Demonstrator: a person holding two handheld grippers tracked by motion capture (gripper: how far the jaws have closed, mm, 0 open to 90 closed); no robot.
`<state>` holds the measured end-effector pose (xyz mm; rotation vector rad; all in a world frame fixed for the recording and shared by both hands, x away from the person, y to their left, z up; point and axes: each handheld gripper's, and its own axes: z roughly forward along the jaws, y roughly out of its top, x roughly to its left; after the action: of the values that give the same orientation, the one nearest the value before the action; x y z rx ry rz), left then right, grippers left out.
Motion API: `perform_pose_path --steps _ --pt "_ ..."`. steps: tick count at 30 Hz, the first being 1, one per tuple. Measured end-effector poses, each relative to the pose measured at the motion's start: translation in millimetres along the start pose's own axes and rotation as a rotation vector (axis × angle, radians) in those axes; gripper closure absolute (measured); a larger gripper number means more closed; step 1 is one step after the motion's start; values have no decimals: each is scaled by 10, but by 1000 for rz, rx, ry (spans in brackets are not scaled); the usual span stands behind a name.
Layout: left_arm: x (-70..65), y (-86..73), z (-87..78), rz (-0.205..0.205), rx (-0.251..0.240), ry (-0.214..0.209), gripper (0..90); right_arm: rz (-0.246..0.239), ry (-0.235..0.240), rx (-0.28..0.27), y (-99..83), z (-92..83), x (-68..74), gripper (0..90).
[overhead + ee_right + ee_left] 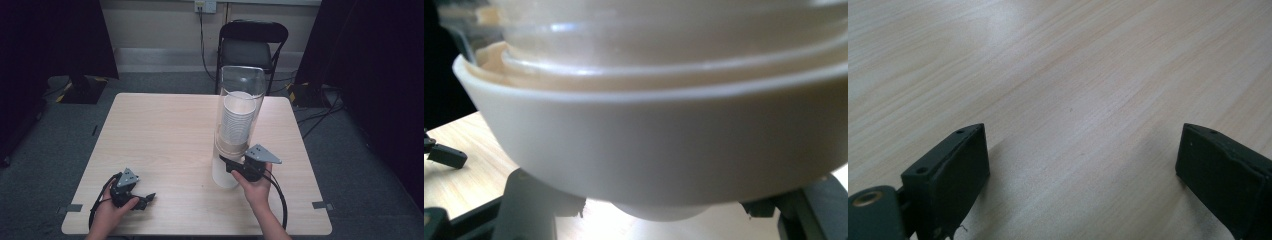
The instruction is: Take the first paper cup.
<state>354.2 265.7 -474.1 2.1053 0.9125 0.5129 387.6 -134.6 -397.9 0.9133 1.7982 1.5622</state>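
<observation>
White paper cup (226, 172) at the dispenser (239, 107) base, five o'clock on the table (165, 135), sits between the right gripper (235, 166) jaws, undrawn; grip unclear. Left gripper (142, 201) rests wide, empty.

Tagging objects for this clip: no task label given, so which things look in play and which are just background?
Likely in play:
- cup dispenser, a clear tube
- stack of white cups inside it
- right gripper at the dispenser's base, jaws either side of the lowest cup
- left gripper, open, low over the table

Just background:
- black chair
- wall socket
- floor cables
</observation>
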Motion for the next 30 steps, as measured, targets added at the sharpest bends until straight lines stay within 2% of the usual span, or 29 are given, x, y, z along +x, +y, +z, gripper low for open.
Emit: perform_pose_path --steps 9,21,30 --pt "0 0 0 -1 0 0 64 -19 -11 -20 -42 6 13 361" --pt "0 0 0 0 1 0 64 -13 -7 -8 -86 9 23 364" --pt "0 0 -1 1 1 1 64 -38 -6 -10 -93 13 12 366"
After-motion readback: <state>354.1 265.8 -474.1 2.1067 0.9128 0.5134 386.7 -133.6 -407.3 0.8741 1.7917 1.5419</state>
